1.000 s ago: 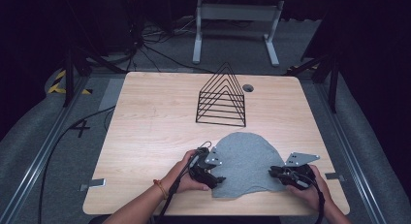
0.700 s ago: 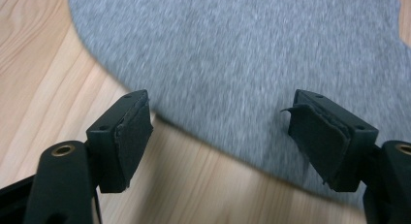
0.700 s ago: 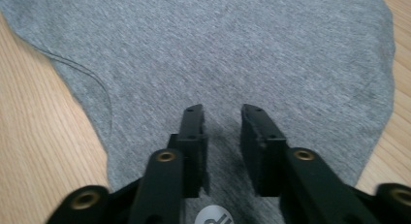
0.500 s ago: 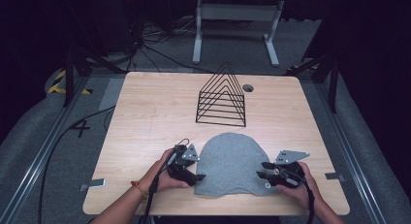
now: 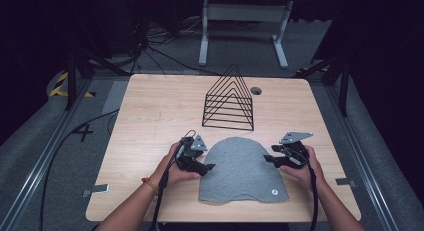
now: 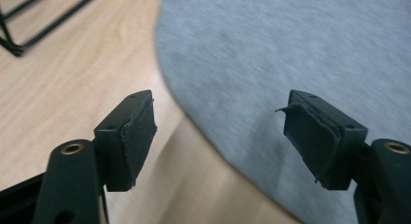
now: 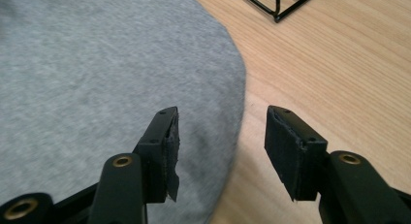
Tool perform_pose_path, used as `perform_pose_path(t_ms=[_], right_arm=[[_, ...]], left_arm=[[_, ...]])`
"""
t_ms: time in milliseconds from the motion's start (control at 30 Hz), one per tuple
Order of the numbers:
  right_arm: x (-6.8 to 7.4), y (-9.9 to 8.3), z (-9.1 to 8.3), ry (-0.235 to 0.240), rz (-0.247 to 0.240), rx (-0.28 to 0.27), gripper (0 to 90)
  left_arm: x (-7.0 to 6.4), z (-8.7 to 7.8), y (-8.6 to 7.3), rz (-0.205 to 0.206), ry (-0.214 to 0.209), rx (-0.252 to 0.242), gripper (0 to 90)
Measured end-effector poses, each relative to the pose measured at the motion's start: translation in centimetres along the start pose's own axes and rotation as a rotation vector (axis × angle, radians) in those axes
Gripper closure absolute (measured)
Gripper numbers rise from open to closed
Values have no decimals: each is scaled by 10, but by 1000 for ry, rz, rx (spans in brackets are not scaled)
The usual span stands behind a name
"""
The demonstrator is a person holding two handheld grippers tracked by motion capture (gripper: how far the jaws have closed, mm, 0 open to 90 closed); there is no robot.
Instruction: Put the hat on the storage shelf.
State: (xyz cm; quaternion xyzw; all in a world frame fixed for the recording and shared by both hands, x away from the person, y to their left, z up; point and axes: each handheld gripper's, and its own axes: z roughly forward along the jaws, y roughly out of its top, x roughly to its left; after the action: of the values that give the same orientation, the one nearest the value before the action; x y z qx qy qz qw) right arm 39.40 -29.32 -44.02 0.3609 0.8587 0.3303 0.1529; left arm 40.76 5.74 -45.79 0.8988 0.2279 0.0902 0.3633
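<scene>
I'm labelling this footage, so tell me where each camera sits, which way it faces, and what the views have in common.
High view: above the person's side, facing forward and down on the table; forearms, left gripper, right gripper.
Left gripper view: rides the left gripper, looking past its open jaws at the grey cloth.
Right gripper view: rides the right gripper, jaws open, astride the cloth's edge.
Shared: cloth, wire rack.

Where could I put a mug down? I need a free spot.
Bare wood lies left of the rack, up to the table edge, and right of it. The near middle is crowded: the cloth between both grippers.
</scene>
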Motion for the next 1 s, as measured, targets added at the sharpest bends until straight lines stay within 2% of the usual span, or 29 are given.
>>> perform_pose_path(t_ms=[33, 100, 167, 233, 300, 400, 433, 467, 500, 533, 567, 667, 700, 733, 767, 833, 900, 1000], right_arm=[[-3, 1, 3, 0, 5, 1, 482], [-5, 2, 7, 15, 17, 6, 474], [-5, 2, 12, 33, 14, 24, 463], [-3, 3, 17, 22, 2, 56, 439], [-3, 2, 19, 15, 7, 44, 413], [-2, 2, 20, 12, 9, 35, 425], [1, 2, 19, 28, 2, 35, 544], [1, 2, 19, 28, 2, 35, 544], [4, 3, 19, 41, 2, 44, 627], [4, 3, 19, 41, 2, 44, 627], [5, 4, 18, 49, 5, 50, 666], [4, 4, 19, 65, 42, 44, 775], [2, 4, 19, 80, 55, 40, 810], [0, 2, 20, 107, 75, 26, 834], [-2, -1, 20, 127, 100, 9, 848], [-2, -1, 20, 130, 102, 5, 855], [0, -1, 19, 115, 76, 4, 860], [2, -1, 18, 110, 65, 4, 861]], left_arm=[[0, 0, 0, 0, 0, 0, 283], [7, 7, 3, -35, 4, 11, 284], [11, 12, 3, -35, 16, 21, 284], [14, 15, 3, -51, 12, 25, 279], [15, 16, 2, -57, 15, 22, 269], [14, 15, 3, -56, 13, 24, 276], [12, 14, 3, -49, 6, 27, 345], [12, 14, 3, -49, 6, 27, 372], [10, 14, 5, -47, -2, 30, 407], [10, 14, 5, -47, -2, 30, 455], [9, 13, 5, -44, -10, 32, 455], [10, 13, 5, -53, -20, 25, 572], [11, 13, 5, -78, -24, 12, 613], [13, 13, 4, -80, -30, 7, 673], [16, 14, 3, -98, -45, -6, 756], [17, 15, 2, -109, -52, -24, 813], [17, 15, 3, -95, -51, -18, 846], [15, 14, 4, -78, -39, -13, 866]])
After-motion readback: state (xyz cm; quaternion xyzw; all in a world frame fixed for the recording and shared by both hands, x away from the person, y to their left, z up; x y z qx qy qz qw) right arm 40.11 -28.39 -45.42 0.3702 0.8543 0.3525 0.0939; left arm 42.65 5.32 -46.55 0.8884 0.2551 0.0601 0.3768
